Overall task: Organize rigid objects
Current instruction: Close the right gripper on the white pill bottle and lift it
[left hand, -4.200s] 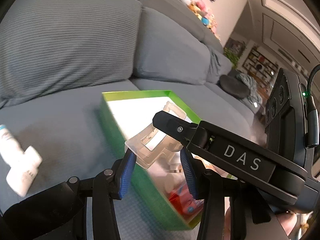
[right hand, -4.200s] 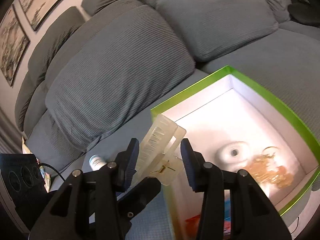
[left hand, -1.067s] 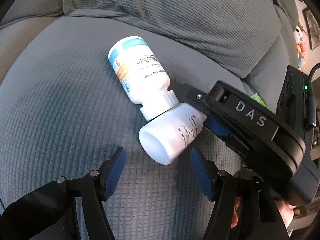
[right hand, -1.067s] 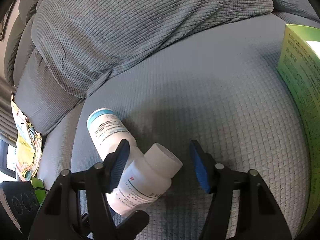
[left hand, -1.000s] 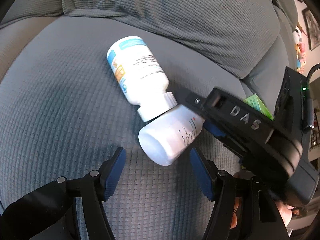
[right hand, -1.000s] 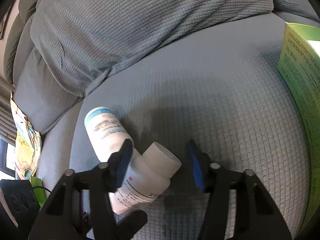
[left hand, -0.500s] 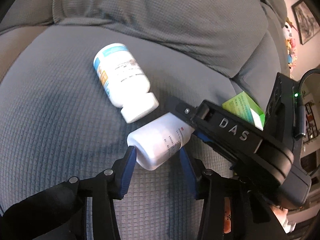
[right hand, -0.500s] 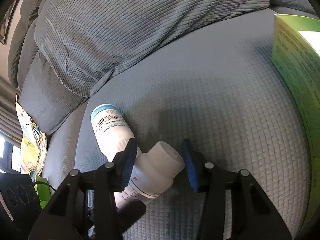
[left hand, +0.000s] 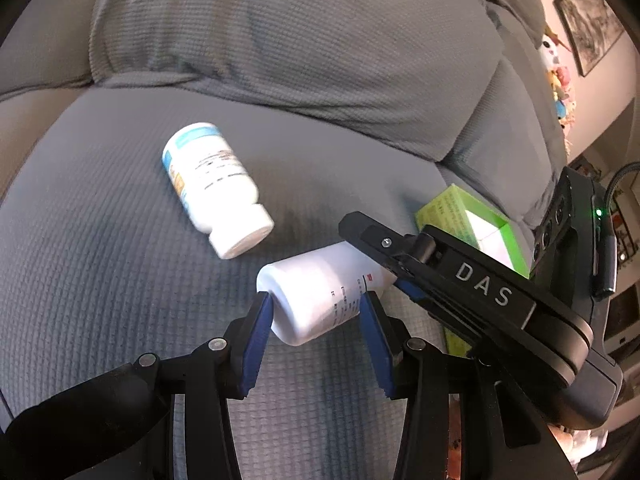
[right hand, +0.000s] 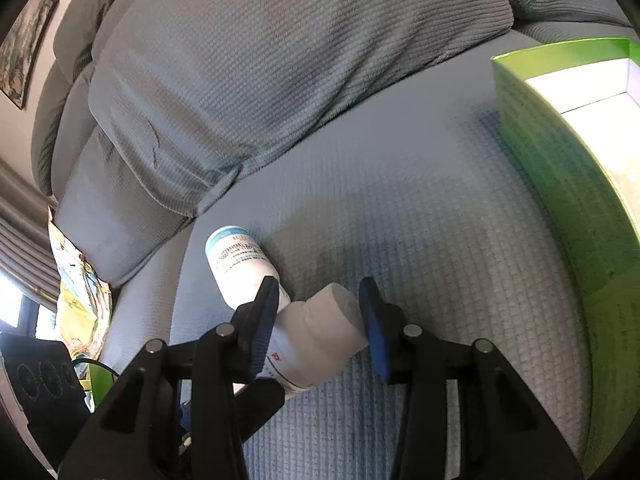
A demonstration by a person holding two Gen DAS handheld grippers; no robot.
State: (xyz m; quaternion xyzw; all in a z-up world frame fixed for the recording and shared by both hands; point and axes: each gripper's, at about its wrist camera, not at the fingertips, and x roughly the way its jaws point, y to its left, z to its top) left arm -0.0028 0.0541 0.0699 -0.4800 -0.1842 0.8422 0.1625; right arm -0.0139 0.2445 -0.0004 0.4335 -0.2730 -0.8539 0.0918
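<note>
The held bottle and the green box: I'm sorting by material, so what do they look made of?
The held bottle, gripped at its base by the left gripper and at its cap by the right gripper, looks like opaque white plastic: smooth, faintly glossy, printed label. The green box looks like printed cardboard: thin flat walls, matte green outside, white inside.

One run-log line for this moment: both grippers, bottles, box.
left gripper: shut on plain white bottle base | right gripper: shut on its cap end | blue-label bottle: lying on sofa seat | green box: open
</note>
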